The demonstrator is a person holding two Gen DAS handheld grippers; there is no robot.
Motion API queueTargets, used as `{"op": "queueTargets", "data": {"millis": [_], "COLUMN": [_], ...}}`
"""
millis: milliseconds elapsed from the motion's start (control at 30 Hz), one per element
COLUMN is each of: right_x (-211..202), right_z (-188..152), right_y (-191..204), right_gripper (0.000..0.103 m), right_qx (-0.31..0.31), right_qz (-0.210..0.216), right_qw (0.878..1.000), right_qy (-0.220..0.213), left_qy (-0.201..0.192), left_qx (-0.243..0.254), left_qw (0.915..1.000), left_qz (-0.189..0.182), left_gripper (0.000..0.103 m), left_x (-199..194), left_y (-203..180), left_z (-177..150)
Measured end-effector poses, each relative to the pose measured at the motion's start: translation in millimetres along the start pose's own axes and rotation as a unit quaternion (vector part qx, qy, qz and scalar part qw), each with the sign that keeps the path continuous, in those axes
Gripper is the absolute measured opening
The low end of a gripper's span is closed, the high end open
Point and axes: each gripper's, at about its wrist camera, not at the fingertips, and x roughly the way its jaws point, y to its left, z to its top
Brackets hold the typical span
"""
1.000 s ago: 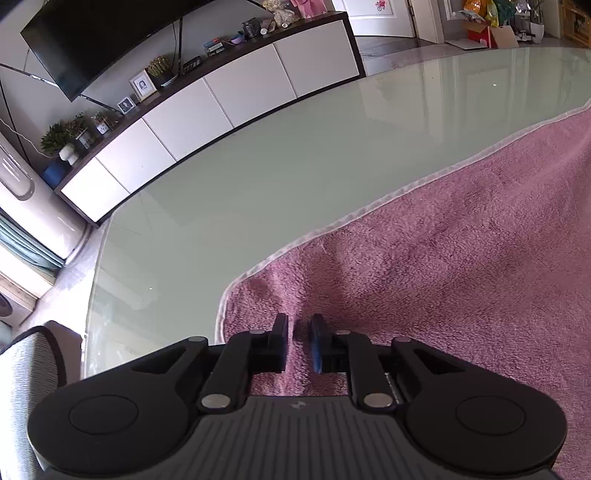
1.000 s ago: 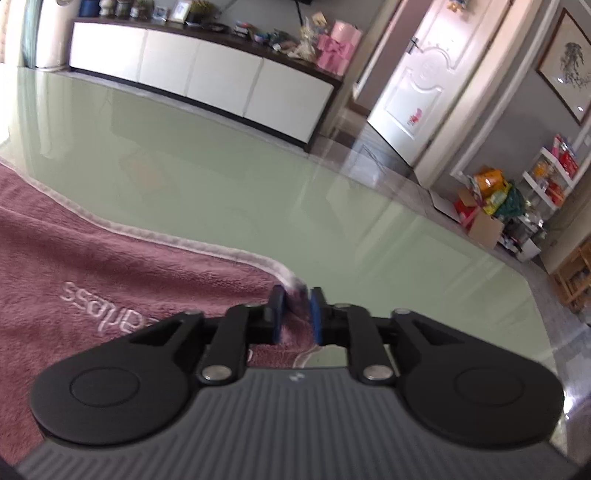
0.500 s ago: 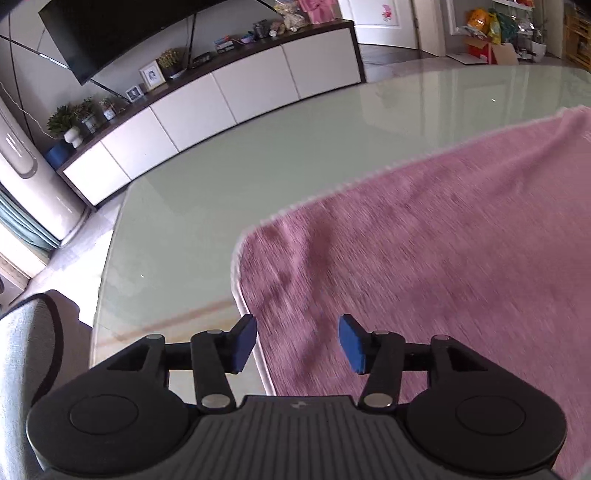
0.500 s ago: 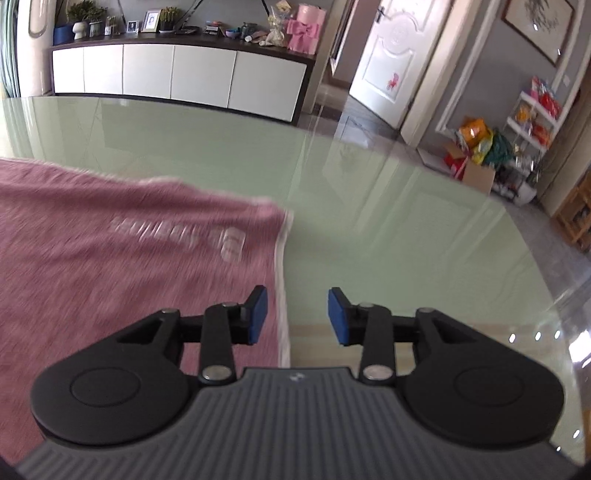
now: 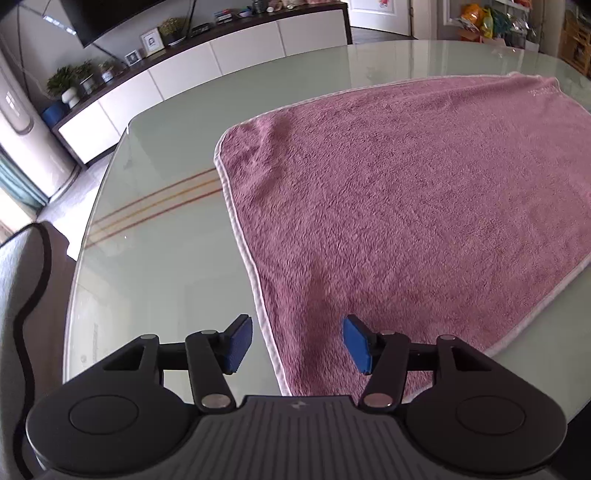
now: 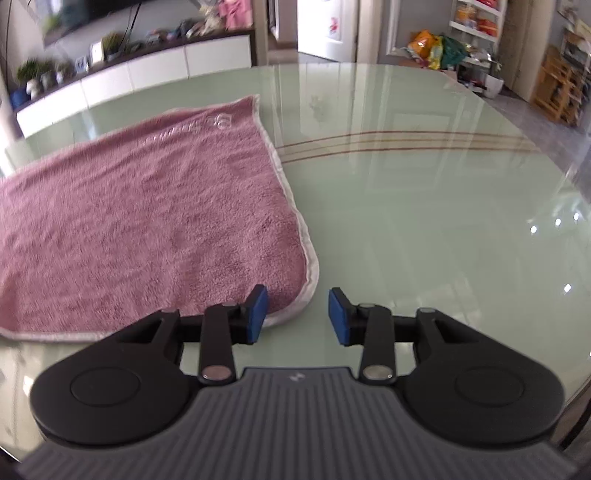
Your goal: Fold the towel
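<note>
Fluffy pink towel with white hem (image 5: 406,206) flat on pale-green glass table (image 6: 424,206), both tongs (image 5: 297,343) (image 6: 298,314) spread, empty, near corners at 6 o'clock.

Mauve-pink towel (image 5: 406,206) with white trim, pale green glass table (image 6: 424,221), blue-padded jaws.

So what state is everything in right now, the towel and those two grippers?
Pink towel: spread out on the glass table, a slight ripple near one far corner, not held.
Left gripper: open, hanging over the towel's near left edge, holding nothing.
Right gripper: open, by the towel's near right corner, holding nothing.
White door: seems ajar, too blurred to be sure.
</note>
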Motion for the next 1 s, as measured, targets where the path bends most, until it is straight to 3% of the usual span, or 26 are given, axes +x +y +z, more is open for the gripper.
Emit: {"op": "queueTargets", "data": {"millis": [167, 333, 433, 500, 567, 800, 1000], "right_x": [1, 0, -2, -3, -4, -24, -42], "right_z": [3, -1, -3, -4, -4, -7, -12], "right_y": [0, 9, 11, 10, 8, -2, -5], "right_gripper": [0.036, 0.016, 0.010, 0.009, 0.008, 0.007, 0.007], "right_qx": [0.005, -0.021, -0.019, -0.017, -0.012, -0.010, -0.018], "right_qz": [-0.005, -0.009, -0.006, -0.005, -0.003, 0.010, 0.018], "right_qw": [1.000, 1.000, 1.000, 1.000, 1.000, 1.000, 1.000], "right_qy": [-0.001, -0.002, -0.004, -0.004, -0.003, -0.001, -0.001], "left_qy": [-0.002, -0.002, -0.003, -0.006, 0.001, 0.022, 0.030], "left_qx": [-0.018, -0.058, -0.083, -0.078, -0.079, -0.101, -0.080], "left_qw": [0.9998, 0.9979, 0.9953, 0.9953, 0.9946, 0.9901, 0.9919], "left_qz": [-0.012, -0.028, -0.051, -0.056, -0.067, -0.095, -0.094], "left_gripper": [0.062, 0.063, 0.050, 0.027, 0.011, 0.008, 0.008], "left_x": [0, 4, 3, 2, 1, -7, -16], "left_y": [-3, 4, 9, 7, 6, 21, 21], "left_z": [-8, -11, -13, -13, -12, -12, -11]}}
